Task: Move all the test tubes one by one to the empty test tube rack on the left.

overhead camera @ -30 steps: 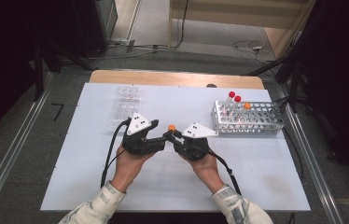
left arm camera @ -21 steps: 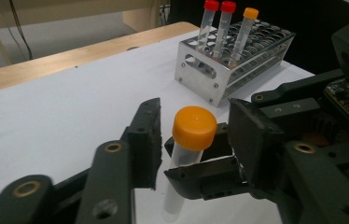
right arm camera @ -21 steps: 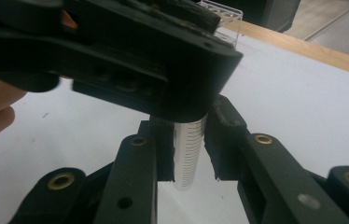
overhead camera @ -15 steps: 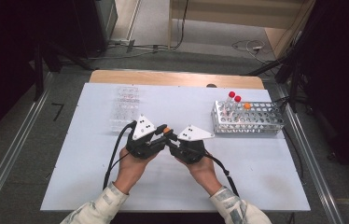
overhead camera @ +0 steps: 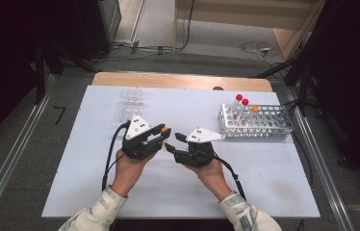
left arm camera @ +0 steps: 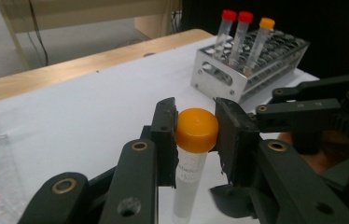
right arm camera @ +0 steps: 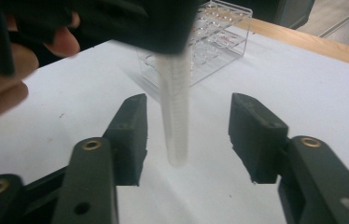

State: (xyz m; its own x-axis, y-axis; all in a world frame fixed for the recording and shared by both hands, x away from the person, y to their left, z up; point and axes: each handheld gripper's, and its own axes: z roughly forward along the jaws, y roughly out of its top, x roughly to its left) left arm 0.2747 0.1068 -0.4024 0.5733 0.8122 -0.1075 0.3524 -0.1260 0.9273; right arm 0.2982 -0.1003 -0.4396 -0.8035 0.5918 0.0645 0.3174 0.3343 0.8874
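Handover step under way above the tabletop (overhead camera: 96,192); left hand-held gripper (left arm camera: 196,135) was clamped on the orange-capped tube (left arm camera: 196,133) at its cap; right hand-held gripper (right arm camera: 186,135) had just been opening, tube hanging untouched between its jaws; next move likely calls for carrying it to the metal rack (overhead camera: 257,122).

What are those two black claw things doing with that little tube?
A person is passing an orange-capped tube from one gripper to the other. The left gripper has its jaws clamped on the cap. The right gripper has just opened its jaws, which stand clear of the tube. A metal rack with three more tubes waits nearby.
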